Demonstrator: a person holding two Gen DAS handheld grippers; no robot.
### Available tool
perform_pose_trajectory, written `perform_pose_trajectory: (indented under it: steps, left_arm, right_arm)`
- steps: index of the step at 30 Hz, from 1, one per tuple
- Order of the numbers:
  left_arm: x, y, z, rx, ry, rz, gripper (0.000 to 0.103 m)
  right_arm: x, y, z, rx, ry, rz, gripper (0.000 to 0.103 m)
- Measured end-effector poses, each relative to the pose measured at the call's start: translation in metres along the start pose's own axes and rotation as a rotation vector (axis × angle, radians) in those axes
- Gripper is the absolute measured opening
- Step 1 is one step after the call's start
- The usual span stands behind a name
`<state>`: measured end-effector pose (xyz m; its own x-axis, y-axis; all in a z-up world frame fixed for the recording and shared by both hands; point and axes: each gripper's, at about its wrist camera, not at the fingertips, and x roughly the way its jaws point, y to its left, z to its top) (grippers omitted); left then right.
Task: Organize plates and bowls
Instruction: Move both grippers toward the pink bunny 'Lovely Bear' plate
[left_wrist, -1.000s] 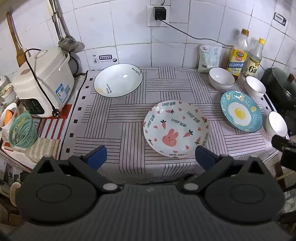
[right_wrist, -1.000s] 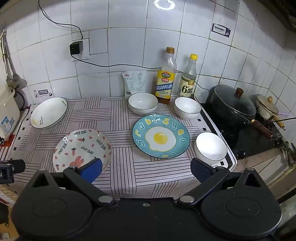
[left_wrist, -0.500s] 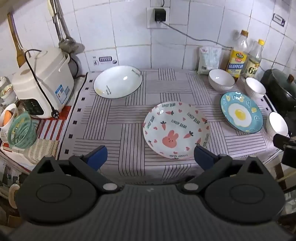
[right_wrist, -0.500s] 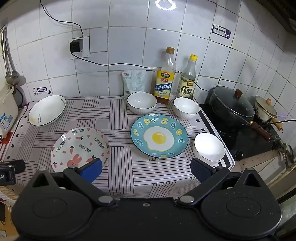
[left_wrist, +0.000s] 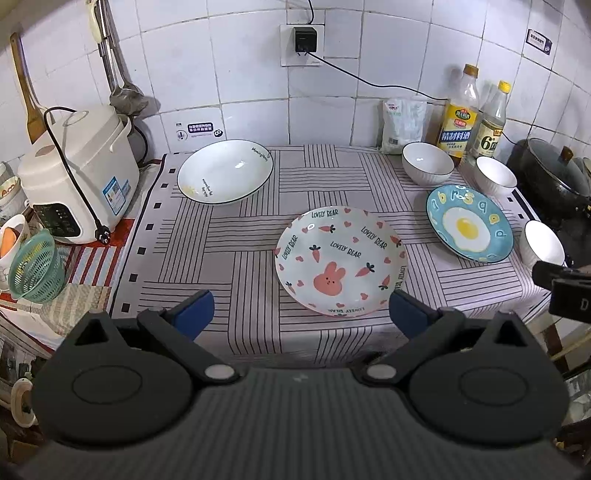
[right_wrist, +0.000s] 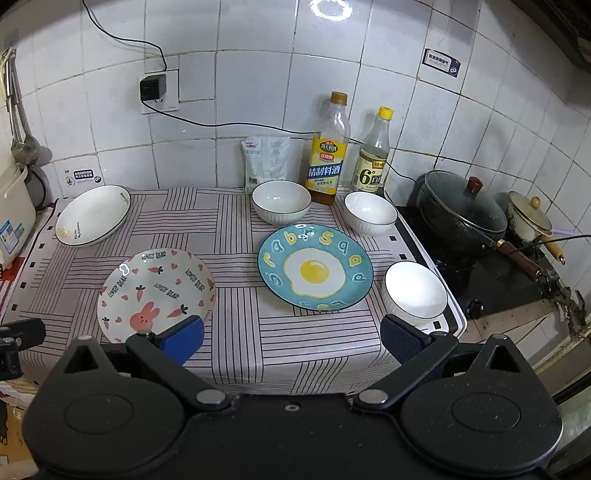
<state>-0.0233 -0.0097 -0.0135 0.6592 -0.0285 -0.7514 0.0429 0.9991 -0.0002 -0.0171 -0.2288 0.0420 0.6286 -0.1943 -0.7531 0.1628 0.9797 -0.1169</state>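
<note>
Left edge of the left wrist view cuts off a cup and a green plastic basket (left_wrist: 35, 265); small text on the white plate (left_wrist: 225, 170) is too small to read. Right gripper only shows as a black corner at 3 o'clock in that view; a matching black block sits at 9 o'clock in the right wrist view. Left gripper (left_wrist: 299, 314): jaws wide apart, blue pads empty, touching nothing, hovering over the near edge of the striped cloth (left_wrist: 240, 236), bunny plate (left_wrist: 340, 260) just ahead at 1 o'clock. Right gripper (right_wrist: 291, 339): also spread wide, nothing held, egg plate (right_wrist: 315, 272) at 12 o'clock and the near bowl (right_wrist: 415, 291) just beyond its right pad. All crockery glossy glazed ceramic: three round plates, shallow; white plate at 10 o'clock by the rice cooker (left_wrist: 75, 177). Three white bowls with ribbed outer walls and a dark rim line: back bowl (right_wrist: 281, 202) just in front of the cooking-wine bottle (right_wrist: 328, 151), second bowl (right_wrist: 370, 213) by the vinegar bottle (right_wrist: 373, 155). Black lidded pot (right_wrist: 461, 214) on the stove at 2 o'clock.
</note>
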Motion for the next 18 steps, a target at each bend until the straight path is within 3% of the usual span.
perform_pose_trajectory:
  steps: [18]
  left_arm:
    - [0.0063, 0.0005, -0.0061, 0.010, -0.009, 0.013, 0.103]
  right_arm:
    - [0.0013, -0.0068, -0.0042, 0.010, -0.008, -0.015, 0.103]
